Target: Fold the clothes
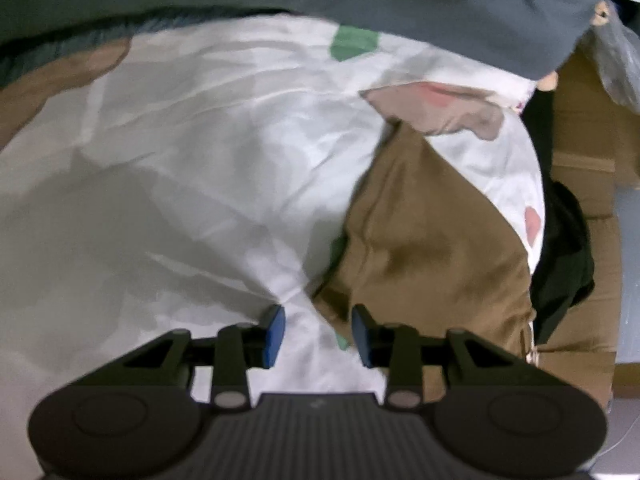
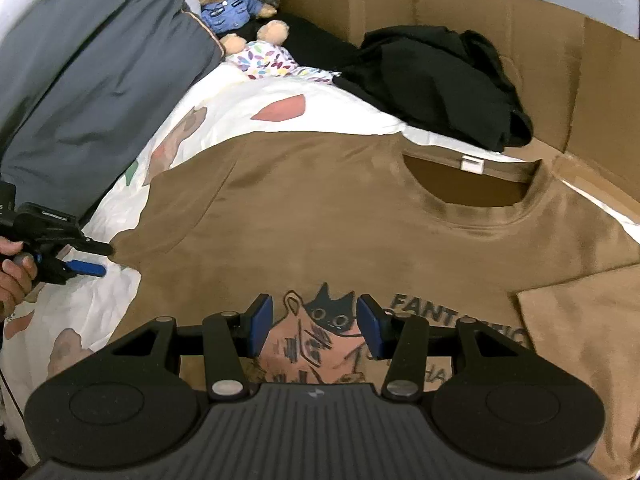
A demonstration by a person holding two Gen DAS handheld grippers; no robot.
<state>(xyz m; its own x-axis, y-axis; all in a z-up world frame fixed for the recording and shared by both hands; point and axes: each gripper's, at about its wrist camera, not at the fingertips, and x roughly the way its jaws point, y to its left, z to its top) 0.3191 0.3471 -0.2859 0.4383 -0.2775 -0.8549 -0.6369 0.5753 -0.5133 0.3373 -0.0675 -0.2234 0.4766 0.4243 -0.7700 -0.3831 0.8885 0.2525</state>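
A brown T-shirt [image 2: 320, 216] with a cat print lies flat, front up, on a white patterned sheet [image 2: 224, 112], collar to the far right. My right gripper [image 2: 315, 328] is open and empty, hovering over the print. My left gripper [image 1: 319, 334] is open and empty, low over the sheet beside the shirt's sleeve edge [image 1: 424, 248]. It also shows in the right wrist view [image 2: 90, 260], at the shirt's left sleeve tip.
A grey pillow [image 2: 88, 92] lies at the far left. A teddy bear [image 2: 230, 4] in a blue uniform sits at the back. A black garment [image 2: 440, 80] is heaped beyond the collar. Cardboard [image 2: 500, 16] lines the back and right side.
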